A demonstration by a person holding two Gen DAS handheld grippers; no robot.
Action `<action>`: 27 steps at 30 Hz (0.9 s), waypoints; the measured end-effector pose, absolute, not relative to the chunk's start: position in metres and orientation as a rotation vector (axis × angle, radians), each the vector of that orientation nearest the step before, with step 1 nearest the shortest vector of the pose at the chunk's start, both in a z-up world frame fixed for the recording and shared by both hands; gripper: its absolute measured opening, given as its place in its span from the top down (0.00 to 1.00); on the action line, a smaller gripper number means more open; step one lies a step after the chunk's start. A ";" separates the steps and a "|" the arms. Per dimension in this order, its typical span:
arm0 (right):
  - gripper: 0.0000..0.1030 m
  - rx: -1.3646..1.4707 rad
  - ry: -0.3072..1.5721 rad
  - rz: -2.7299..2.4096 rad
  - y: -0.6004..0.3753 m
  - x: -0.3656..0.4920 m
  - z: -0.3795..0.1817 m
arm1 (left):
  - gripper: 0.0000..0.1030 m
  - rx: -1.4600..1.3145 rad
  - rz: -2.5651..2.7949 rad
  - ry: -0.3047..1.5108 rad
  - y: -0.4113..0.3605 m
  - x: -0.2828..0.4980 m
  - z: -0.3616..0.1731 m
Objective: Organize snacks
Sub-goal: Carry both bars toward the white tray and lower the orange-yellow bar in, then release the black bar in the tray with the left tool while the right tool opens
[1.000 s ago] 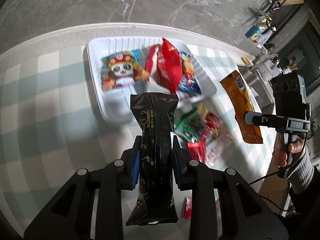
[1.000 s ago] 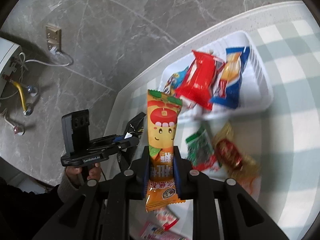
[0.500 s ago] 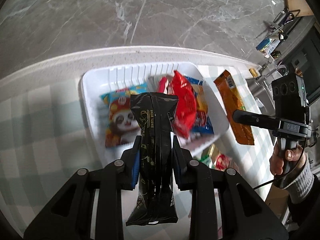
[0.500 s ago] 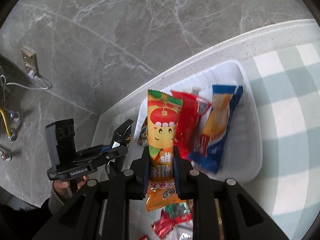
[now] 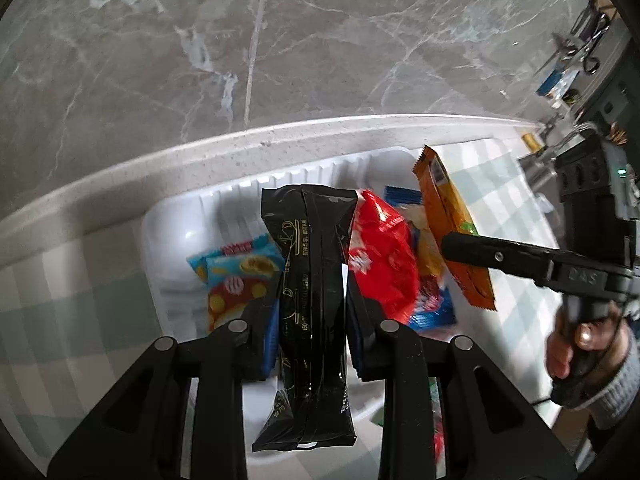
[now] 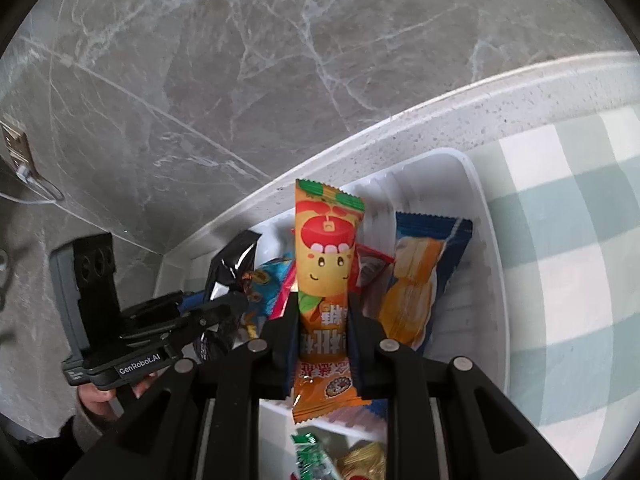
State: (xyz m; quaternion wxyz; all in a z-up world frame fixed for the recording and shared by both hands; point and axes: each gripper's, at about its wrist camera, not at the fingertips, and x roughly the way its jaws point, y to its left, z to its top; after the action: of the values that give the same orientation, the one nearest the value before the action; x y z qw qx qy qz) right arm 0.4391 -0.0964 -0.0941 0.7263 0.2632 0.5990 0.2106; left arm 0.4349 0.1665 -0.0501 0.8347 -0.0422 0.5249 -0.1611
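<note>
Checked counter under both hands: the left gripper [image 5: 308, 312] pinches a black packet [image 5: 310, 280] and the right gripper [image 6: 323, 336], jaws easing apart, carries an orange packet [image 6: 326, 264], both pointing lengthwise toward twelve o'clock over the white tray [image 6: 486, 240].

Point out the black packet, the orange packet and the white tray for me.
black packet [image 5: 312, 264], left wrist view, mid-wrapper above the pads.
orange packet [image 6: 326, 256], right wrist view, printed face.
white tray [image 6: 476, 184], right wrist view, far rim.
</note>
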 end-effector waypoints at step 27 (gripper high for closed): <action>0.35 0.313 1.201 0.459 -0.084 0.388 -0.018 | 0.52 -0.032 -0.336 0.982 0.163 0.356 0.003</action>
State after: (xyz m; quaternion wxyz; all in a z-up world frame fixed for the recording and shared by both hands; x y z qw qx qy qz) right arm 0.3882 -0.0844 -0.0185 0.7891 0.1455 0.5574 0.2129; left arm 0.3561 0.1630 0.0027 0.8682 -0.0153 0.4691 -0.1608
